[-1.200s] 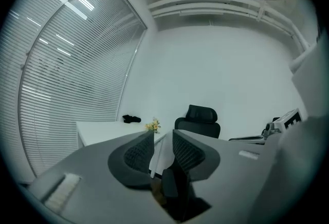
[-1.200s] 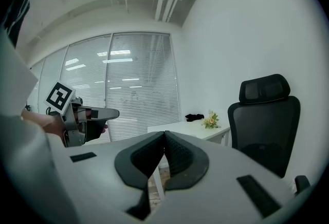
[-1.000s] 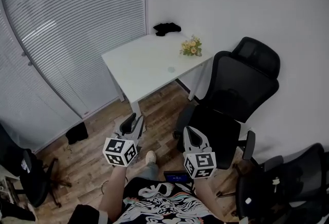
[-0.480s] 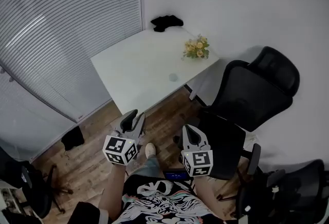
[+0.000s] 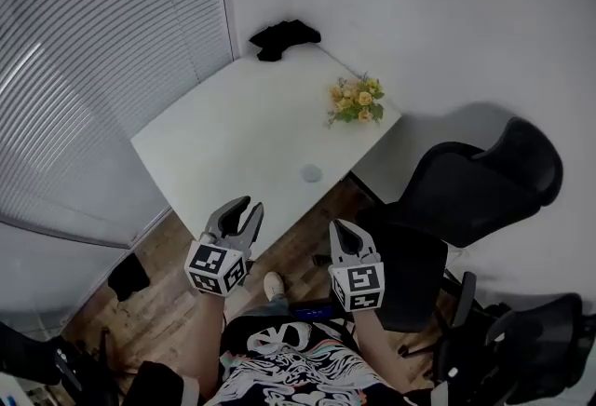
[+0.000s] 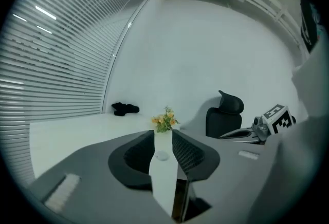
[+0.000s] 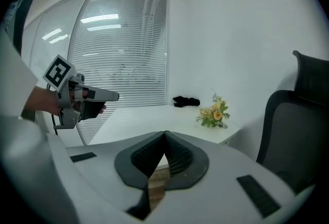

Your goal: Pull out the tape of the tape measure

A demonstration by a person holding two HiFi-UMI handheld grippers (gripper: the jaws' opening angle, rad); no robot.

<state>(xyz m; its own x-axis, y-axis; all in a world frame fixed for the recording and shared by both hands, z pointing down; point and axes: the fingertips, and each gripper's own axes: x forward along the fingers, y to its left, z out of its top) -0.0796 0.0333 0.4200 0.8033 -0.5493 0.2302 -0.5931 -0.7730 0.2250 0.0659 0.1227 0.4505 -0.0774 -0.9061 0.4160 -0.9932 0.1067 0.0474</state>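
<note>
My left claw (image 5: 250,207): jaws apart, nothing btwn them. Right claw (image 5: 337,227): jaws together, empty. Both are held up in the air by the table's (image 5: 214,134) near corner. Tape measure (image 5: 310,174), a small pale round thing, lies nr the table's front-right edge, btwn that corner & the flowers (image 5: 354,102).

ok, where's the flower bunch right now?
Flower bunch: head view, upper right of centre, on the white table by its right corner, small round disc nearest.

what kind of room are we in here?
Probably a small office or meeting room: a white table set into the corner, a black office chair beside it, and slatted blinds covering one wall.
</note>
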